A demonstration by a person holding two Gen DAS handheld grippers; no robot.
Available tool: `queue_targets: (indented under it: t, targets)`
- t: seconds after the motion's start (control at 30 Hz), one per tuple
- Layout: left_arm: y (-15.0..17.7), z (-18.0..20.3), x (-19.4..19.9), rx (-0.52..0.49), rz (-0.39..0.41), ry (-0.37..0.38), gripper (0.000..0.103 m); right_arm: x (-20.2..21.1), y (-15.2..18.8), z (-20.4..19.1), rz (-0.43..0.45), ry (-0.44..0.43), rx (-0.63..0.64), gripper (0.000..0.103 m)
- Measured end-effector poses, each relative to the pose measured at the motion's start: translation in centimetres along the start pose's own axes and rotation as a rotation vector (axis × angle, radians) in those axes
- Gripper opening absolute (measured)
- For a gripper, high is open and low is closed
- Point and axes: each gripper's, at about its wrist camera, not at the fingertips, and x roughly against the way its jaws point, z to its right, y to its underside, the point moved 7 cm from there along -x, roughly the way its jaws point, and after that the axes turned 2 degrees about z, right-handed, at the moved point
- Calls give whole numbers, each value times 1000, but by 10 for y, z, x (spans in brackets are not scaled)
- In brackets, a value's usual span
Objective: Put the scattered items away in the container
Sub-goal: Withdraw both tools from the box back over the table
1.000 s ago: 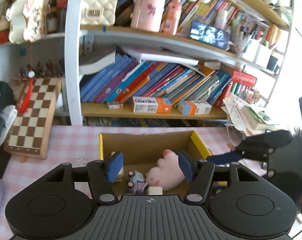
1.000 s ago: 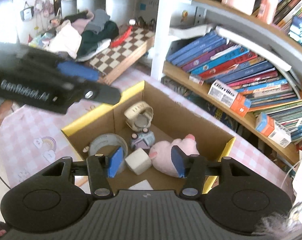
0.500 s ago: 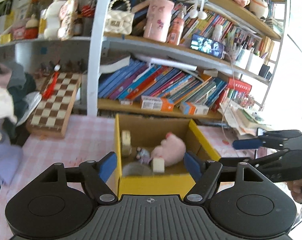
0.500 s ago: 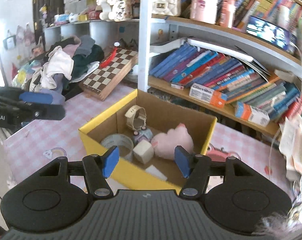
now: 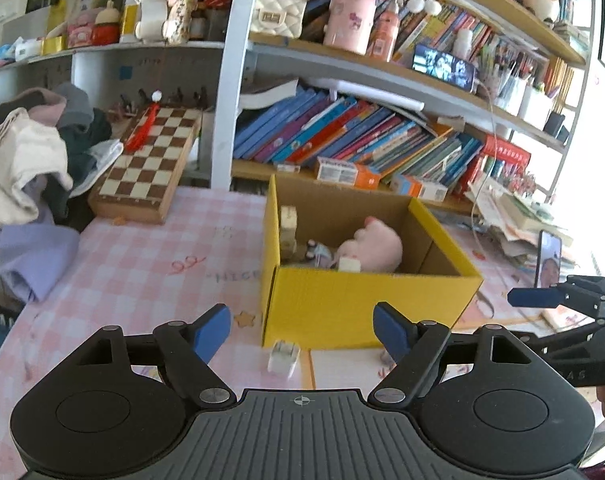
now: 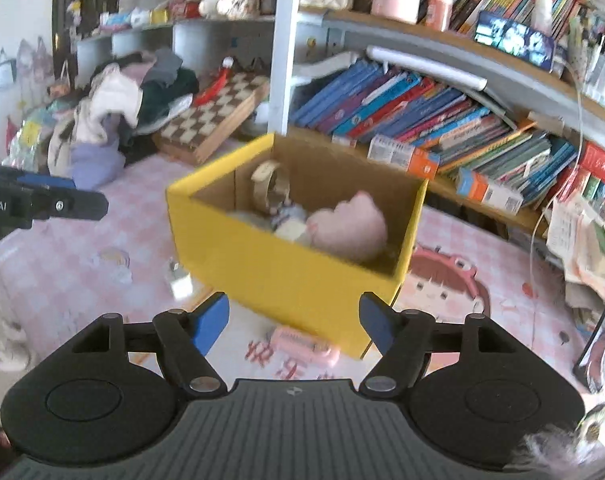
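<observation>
Two hand-held grippers were in view, both with jaws spread wide and nothing between them: left hand-held gripper (image 5: 301,328) hung over the desk (image 5: 150,256) in front of the yellow cardboard box (image 5: 362,304), right hand-held gripper (image 6: 294,320) hung by the box's near corner. The box stood on the pink checked desk, open at the top. Inside it: pink plush toy (image 5: 376,248) toward the right, small white cube (image 5: 349,265) touching the plush's front, small toy car (image 5: 320,250) left of the plush, beige watch (image 6: 271,184) leaning at the back-left wall. Outside the box, a small white charger-like block (image 5: 283,358) lay on the desk just beside the front wall; a pink flat item (image 6: 302,346), blurred, lay on the desk near the box's front corner in the right wrist view. Chessboard (image 5: 148,166) sat at the back left of the desk, with a clothes pile (image 5: 26,160) beside it and a bookshelf (image 5: 362,140) behind the box.
</observation>
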Motion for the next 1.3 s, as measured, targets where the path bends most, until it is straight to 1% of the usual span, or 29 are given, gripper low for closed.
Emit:
queue_targets:
  t: [0.13, 0.33, 0.5, 0.63, 0.73, 0.8, 1.1, 1.3]
  targets:
    - [11, 3, -3, -17, -17, -14, 80, -6, 15, -7, -29, 4, 7, 75]
    - [26, 9, -8, -24, -53, -13, 81, -16, 38, -18, -73, 10, 17, 81]
    - [43, 15, -14, -52, -108, -25, 84, -20, 48, -18, -106, 22, 2, 84]
    - [53, 16, -19, -63, -151, -37, 85, -29, 61, -18, -168, 29, -21, 84]
    - [58, 15, -22, -69, -176, -49, 87, -31, 64, -20, -185, 24, -19, 85]
    - [60, 15, -23, -73, -184, -54, 90, -32, 65, -21, -186, 22, -16, 87]
    - [65, 22, -28, -108, -212, -44, 90, -33, 66, -20, -197, 17, -13, 88]
    - [67, 24, -31, -124, -215, -50, 90, -36, 66, -19, -205, 11, -13, 88]
